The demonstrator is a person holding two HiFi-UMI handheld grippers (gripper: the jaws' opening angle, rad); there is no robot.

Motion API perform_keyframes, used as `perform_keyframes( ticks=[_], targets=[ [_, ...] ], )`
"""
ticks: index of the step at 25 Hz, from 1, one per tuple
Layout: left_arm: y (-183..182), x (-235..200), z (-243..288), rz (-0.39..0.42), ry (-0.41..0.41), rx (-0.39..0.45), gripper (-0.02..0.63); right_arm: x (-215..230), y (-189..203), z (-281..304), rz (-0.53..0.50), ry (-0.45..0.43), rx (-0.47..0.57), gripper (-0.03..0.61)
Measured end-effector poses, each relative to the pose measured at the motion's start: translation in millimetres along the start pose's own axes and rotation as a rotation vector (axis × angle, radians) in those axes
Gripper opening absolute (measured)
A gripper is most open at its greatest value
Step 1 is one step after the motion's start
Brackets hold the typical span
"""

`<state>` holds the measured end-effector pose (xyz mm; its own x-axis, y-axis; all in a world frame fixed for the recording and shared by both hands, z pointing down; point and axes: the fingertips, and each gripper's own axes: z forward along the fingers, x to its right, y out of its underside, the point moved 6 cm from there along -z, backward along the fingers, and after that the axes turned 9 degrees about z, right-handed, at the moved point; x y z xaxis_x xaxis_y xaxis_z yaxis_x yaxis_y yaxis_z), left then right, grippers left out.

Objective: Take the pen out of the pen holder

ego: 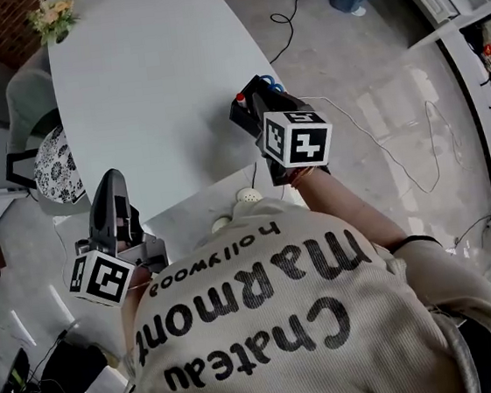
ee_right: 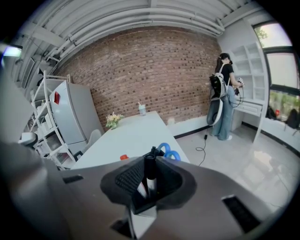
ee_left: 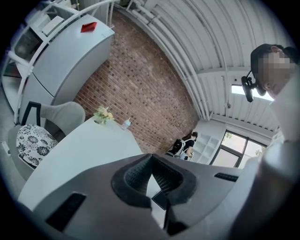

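Note:
A black pen (ee_right: 150, 174) stands upright in the pen holder (ego: 246, 110) at the table's right edge. My right gripper (ee_right: 149, 180) has this pen between its pads, and a narrow gap still shows on the left side, so it is open. A red-capped pen (ee_right: 123, 157) and blue scissor handles (ee_right: 168, 151) stick up beside it. In the head view the right gripper (ego: 253, 104) covers most of the holder. My left gripper (ego: 113, 175) hangs off the table's near left corner, shut and with nothing in it.
The white table (ego: 143, 71) runs away from me, with flowers (ego: 53, 17) at its far end. A chair with a patterned cushion (ego: 56, 169) stands to the left. A cable (ego: 380, 141) lies on the floor to the right. A person (ee_right: 224, 93) stands by the far shelves.

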<state>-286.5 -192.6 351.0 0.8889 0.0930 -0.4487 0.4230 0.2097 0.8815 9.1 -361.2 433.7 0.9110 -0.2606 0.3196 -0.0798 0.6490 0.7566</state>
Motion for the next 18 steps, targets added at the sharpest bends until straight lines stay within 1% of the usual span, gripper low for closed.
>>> perform_keyframes(
  ticks=[6, 18],
  targets=[
    [-2.0, 1.1, -2.1, 0.0, -0.001, 0.005, 0.002, 2.3, -1.8, -1.6, 0.027, 0.003, -0.007, 0.077],
    [1.1, 2.5, -4.4, -0.005, 0.018, -0.002, 0.002, 4.6, 0.9, -12.8, 0.026, 0.021, 0.002, 0.072]
  ],
)
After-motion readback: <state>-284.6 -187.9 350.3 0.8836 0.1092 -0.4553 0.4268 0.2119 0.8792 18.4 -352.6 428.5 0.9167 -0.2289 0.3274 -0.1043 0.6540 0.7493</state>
